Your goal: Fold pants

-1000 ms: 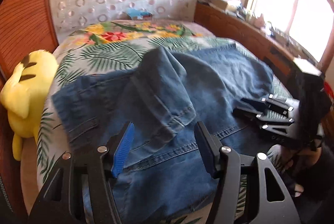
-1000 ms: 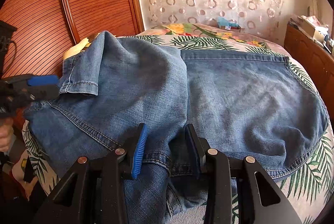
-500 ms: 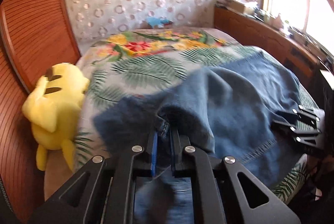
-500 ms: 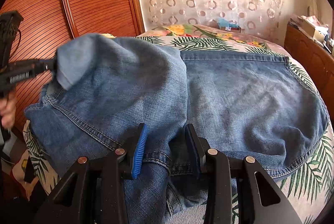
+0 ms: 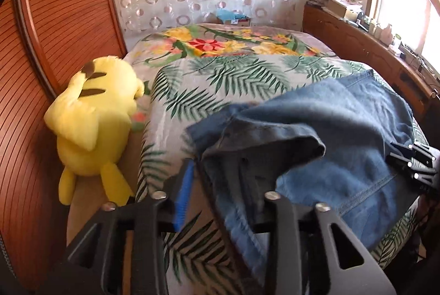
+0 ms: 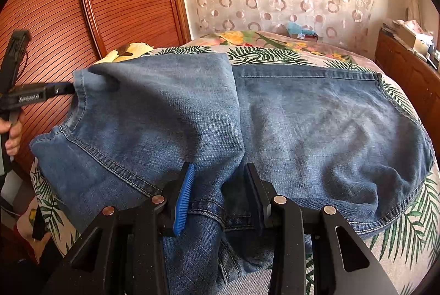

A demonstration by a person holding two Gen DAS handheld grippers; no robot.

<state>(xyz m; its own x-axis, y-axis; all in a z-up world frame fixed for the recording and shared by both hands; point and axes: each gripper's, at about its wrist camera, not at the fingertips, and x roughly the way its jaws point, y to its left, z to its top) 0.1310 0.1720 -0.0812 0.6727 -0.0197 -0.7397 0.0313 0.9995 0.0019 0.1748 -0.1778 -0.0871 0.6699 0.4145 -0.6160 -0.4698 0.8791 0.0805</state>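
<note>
Pants (image 6: 316, 130) hem loose between just-opening left fingers (image 5: 183, 185) by bed (image 5: 150, 141) edge; right fingers (image 6: 184, 198) clamped on denim.

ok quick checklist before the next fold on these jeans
1. Right tongs clamped on jeans: ok.
2. Left tongs gripping the hem: not ok; the jaws have just been opening, and the cloth lies loose between them.
3. Folded leg flat: not ok, humped.
4. Plush toy apart from jeans: ok.
5. Bedspread smooth beyond jeans: ok.
</note>
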